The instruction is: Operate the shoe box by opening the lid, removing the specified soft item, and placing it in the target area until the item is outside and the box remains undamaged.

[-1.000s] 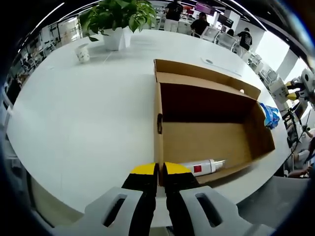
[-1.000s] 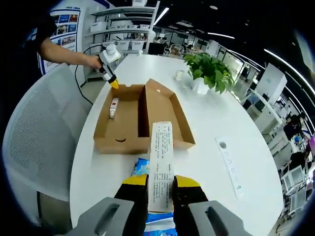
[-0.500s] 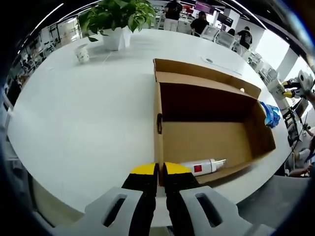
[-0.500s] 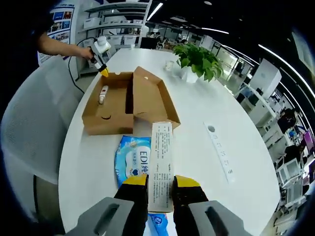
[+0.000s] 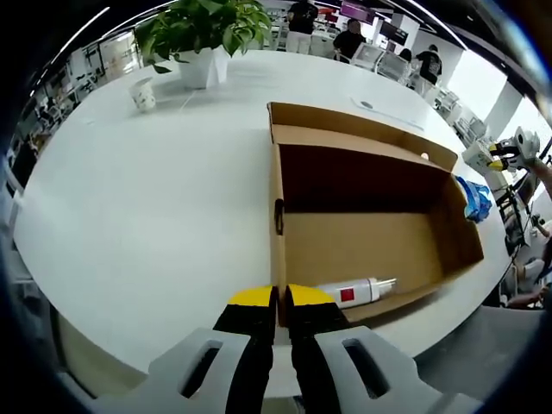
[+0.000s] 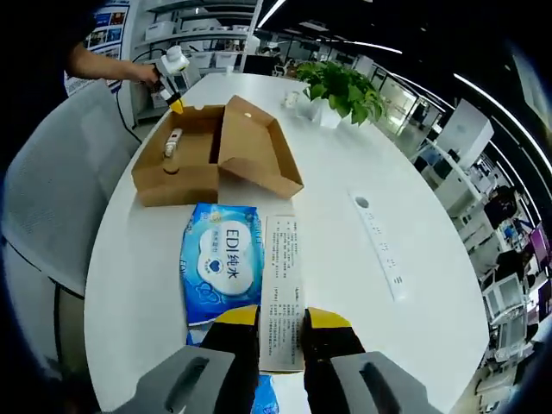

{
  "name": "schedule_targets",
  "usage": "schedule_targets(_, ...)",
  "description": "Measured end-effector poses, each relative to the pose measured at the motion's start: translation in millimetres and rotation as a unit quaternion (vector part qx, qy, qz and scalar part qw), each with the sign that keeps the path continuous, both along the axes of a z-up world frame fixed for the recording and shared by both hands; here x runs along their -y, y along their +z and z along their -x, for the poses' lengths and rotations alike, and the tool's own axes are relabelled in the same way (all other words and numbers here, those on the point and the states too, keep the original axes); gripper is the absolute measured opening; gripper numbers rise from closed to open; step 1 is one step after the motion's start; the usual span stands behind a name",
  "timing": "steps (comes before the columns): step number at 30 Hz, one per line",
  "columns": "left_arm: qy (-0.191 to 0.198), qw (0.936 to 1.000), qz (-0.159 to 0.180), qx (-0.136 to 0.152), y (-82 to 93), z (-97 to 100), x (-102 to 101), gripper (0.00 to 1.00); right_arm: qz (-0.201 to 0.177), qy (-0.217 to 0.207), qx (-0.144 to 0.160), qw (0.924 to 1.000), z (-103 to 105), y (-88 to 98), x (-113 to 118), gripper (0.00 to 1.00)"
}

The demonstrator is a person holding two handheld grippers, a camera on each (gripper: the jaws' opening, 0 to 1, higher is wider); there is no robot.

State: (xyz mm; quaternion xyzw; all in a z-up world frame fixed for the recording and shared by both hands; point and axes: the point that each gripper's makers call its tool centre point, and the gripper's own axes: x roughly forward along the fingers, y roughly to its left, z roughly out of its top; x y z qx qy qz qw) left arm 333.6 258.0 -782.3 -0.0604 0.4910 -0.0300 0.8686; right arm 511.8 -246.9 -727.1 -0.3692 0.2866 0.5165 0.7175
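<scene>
The brown shoe box (image 5: 362, 246) lies open on the white table, its lid (image 5: 354, 129) folded back. A white tube with a red label (image 5: 354, 293) rests inside against the near wall. My left gripper (image 5: 278, 302) is shut on the top edge of the box's near end wall. The blue wipes pack (image 6: 222, 263) lies flat on the table outside the box (image 6: 203, 151), and also shows past the box's far end (image 5: 474, 203). My right gripper (image 6: 281, 321) is shut on a white printed strip (image 6: 283, 276), raised above the table beside the pack.
A potted plant (image 5: 203, 34) and a white cup (image 5: 144, 92) stand at the table's far side. A white power strip (image 6: 379, 246) lies to the right of the pack. A grey chair (image 6: 43, 198) stands by the table edge. A person's hand holds the left gripper (image 6: 172, 73).
The right gripper view has drawn back from the box, so the blue pack now shows in full on the table. The left gripper and box have stayed put.
</scene>
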Motion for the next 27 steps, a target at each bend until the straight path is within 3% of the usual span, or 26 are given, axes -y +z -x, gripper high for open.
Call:
schedule_targets(10, -0.002, 1.0000, 0.001, 0.000, -1.4, -1.6, -3.0, 0.02, 0.029, -0.010, -0.005, 0.9995, -9.3, -22.5, 28.4, 0.15)
schedule_targets(27, -0.005, 1.0000, -0.002, -0.001, -0.2, -0.6, -0.6, 0.02, 0.063, -0.008, -0.029, 0.9976, -12.4, -55.0, 44.5, 0.15)
